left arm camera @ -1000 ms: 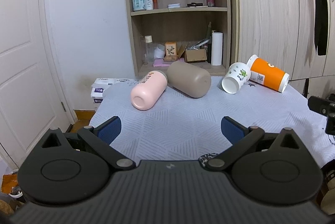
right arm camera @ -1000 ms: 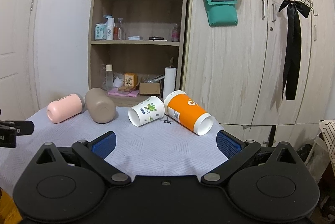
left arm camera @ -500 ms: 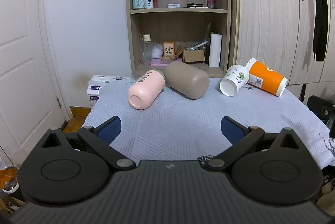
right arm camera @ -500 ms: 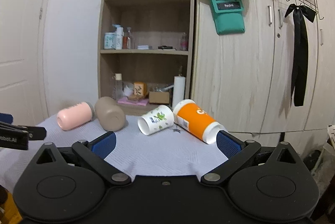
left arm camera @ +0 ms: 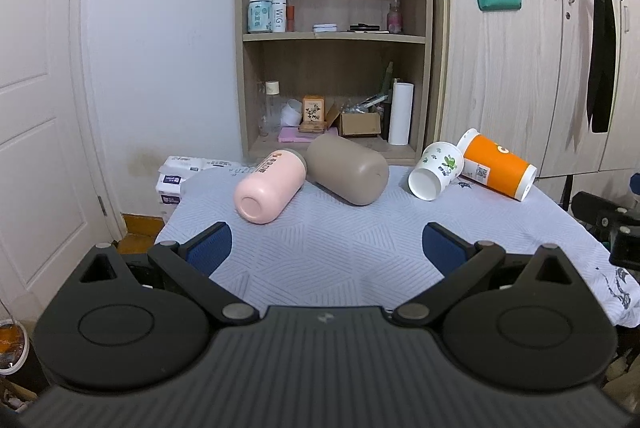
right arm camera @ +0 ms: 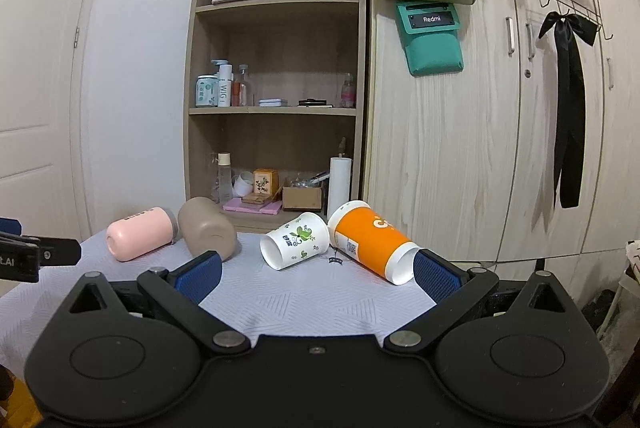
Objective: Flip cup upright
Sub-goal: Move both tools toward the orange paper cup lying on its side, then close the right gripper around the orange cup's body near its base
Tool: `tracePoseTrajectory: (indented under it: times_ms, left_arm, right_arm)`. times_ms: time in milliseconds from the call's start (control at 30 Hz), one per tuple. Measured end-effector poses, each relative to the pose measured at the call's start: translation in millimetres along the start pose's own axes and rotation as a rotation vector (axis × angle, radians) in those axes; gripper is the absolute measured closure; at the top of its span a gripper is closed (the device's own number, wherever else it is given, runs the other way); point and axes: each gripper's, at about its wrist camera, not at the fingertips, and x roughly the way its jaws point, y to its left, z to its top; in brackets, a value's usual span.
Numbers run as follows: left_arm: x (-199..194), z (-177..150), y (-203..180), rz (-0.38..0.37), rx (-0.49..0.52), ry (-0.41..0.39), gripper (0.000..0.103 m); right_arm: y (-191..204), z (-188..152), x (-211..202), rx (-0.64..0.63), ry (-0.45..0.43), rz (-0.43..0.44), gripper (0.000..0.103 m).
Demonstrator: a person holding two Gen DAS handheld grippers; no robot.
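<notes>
Four cups lying on their sides along the far part of the table (left arm camera: 360, 252), none upright yet.

Pink cup (left arm camera: 270, 186) lying far left, closed base facing the near-left, long axis running near-left to far-right. Taupe cup (left arm camera: 348, 170) resting just right of it, apparently touching at the far ends, though not certain. Floral paper cup (left arm camera: 436, 170) lying right of centre, open mouth facing near. Orange cup (left arm camera: 496, 168) lying farthest right, white rim pointing near-right, far end sitting close against the floral cup.

Left gripper (left arm camera: 326, 248) hovering over the near edge, jaws spread wide, blue pads gripping nothing. Right gripper (right arm camera: 316, 274) likewise gaping wide and empty, hanging over the near-right part of the cloth.

Judging which cup first: impossible to tell from the task wording. Orange cup (right arm camera: 370, 242) sitting closest to the right gripper, rim almost level with its right pad in that view; pink cup lying ahead and slightly left of the left gripper, well apart. Long axes all slanting across the approach line, so probably needing a wrist turn to bring the jaws across a cup body before tipping.
</notes>
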Motion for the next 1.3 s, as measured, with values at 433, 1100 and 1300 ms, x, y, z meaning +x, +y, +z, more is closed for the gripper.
tracePoseTrajectory:
  times_ms: [433, 1100, 1300]
  left_arm:
    - [16, -1, -2, 0.036, 0.006, 0.039, 0.000]
    - [124, 32, -79, -0.242, -0.178, 0.321, 0.001]
    - [164, 47, -110, -0.299, -0.270, 0.356, 0.003]
  right_arm:
    - [-8, -5, 20, 0.031, 0.075, 0.035, 0.000]
    - [-87, 15, 106, -0.204, 0.251, 0.155, 0.000]
    - [-95, 17, 139, -0.285, 0.291, 0.203, 0.000]
